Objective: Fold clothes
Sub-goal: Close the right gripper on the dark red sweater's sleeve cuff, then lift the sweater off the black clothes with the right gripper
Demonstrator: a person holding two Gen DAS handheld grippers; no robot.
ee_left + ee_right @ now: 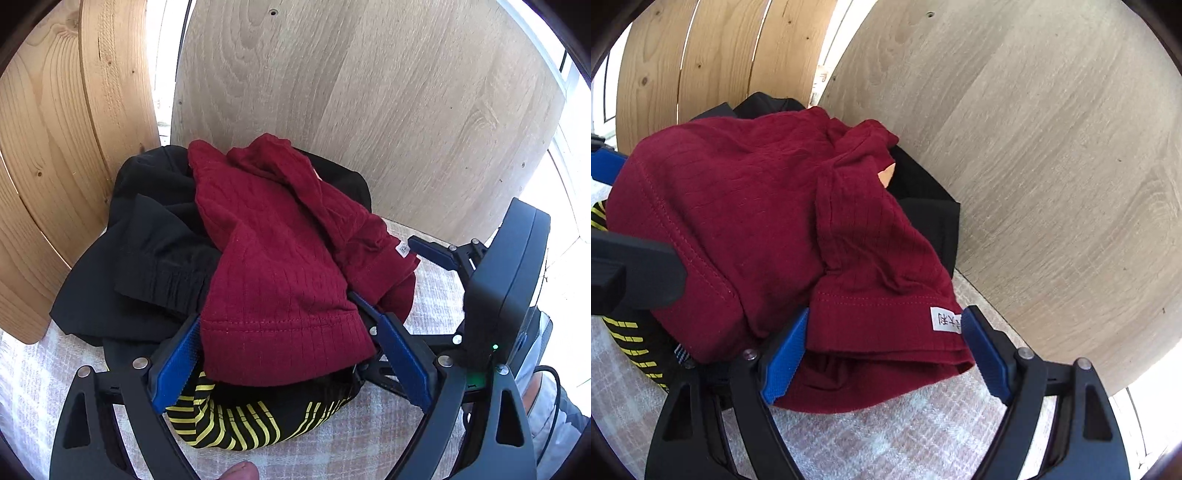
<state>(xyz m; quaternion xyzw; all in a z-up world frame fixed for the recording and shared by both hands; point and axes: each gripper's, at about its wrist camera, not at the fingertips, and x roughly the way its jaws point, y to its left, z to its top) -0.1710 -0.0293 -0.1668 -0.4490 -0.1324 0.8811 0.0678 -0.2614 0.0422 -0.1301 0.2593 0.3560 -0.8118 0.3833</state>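
A dark red ribbed garment point(273, 258) lies crumpled on top of a small pile. Under it are a black garment point(155, 236) with an elastic band and a black one with yellow stripes point(243, 424). My left gripper point(290, 360) stands open, its blue pads on either side of the red hem. My right gripper point(884, 354) is open too, astride another red hem that carries a white label point(945, 319). One of the right gripper's fingers point(434, 254) shows beside the pile in the left wrist view. A finger point(639, 273) of the left gripper shows in the right wrist view.
The pile rests on a pale checked cloth point(886, 435). A grey wood-grain panel point(369, 92) stands close behind it, with pine boards point(55, 147) to its left. A person's fingertip point(240, 472) and trouser leg point(546, 402) sit at the near edge.
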